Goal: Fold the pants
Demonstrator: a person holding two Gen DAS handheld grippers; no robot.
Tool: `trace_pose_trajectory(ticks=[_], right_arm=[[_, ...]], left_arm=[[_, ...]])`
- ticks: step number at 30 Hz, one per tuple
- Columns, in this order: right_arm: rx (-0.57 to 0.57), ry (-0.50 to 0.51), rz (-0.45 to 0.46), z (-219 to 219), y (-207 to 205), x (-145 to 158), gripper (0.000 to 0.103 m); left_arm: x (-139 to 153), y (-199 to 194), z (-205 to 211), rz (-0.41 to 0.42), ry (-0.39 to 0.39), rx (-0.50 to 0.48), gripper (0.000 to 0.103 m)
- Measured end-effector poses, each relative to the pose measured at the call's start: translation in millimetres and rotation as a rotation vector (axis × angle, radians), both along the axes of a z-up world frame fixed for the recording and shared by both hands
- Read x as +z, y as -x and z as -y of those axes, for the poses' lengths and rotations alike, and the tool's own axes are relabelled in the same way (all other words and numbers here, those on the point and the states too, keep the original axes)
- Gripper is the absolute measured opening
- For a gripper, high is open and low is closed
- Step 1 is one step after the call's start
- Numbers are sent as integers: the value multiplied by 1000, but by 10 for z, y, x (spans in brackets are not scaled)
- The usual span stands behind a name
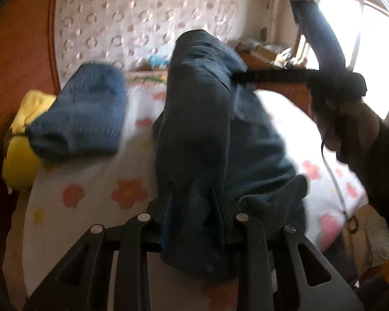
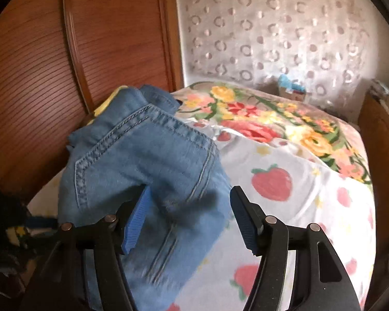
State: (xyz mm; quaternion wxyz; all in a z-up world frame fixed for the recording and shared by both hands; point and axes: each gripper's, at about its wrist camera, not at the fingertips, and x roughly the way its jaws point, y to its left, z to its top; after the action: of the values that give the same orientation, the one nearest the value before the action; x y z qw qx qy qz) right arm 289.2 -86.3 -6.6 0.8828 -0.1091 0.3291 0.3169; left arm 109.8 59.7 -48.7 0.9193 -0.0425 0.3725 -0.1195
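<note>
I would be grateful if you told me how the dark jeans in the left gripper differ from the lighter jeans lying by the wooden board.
The dark jeans are deep navy; the lighter jeans are mid blue with pale stitching. The dark jeans are clamped in the left gripper and stretch long across the bed; the lighter jeans rest as a compact bundle, gripped by nothing, with the right gripper open over them. Both are denim and lie on the same bed.

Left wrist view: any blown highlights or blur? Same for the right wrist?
Left wrist view: the bright window at upper right is blown out; the dark blue denim pants and the folded blue jeans are smeared by motion, and the edges bow from fisheye. Right wrist view: evenly lit, no glare; the light blue jeans blur toward the bottom.
</note>
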Motion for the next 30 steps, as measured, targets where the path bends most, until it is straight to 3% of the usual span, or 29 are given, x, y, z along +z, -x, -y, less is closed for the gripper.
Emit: trace_pose_trajectory(ticks=[4, 6, 10, 14, 20, 30], right_arm=[[37, 44, -23, -251, -195, -127, 71], [33, 91, -40, -363, -341, -297, 78], [13, 71, -94, -306, -449, -492, 86], [-9, 32, -128, -139, -404, -427, 86], [9, -20, -193, 113, -273, -326, 86], [92, -51, -386, 11, -344, -681, 87]], left_arm=[[-159, -32, -124, -32, 46, 11, 28], [-171, -28, -148, -30, 62, 14, 28], [-88, -12, -161, -8, 70, 27, 28], [176, -71, -192, 53, 73, 24, 28], [416, -434, -141, 81, 64, -13, 28], [75, -731, 43, -30, 17, -53, 28]])
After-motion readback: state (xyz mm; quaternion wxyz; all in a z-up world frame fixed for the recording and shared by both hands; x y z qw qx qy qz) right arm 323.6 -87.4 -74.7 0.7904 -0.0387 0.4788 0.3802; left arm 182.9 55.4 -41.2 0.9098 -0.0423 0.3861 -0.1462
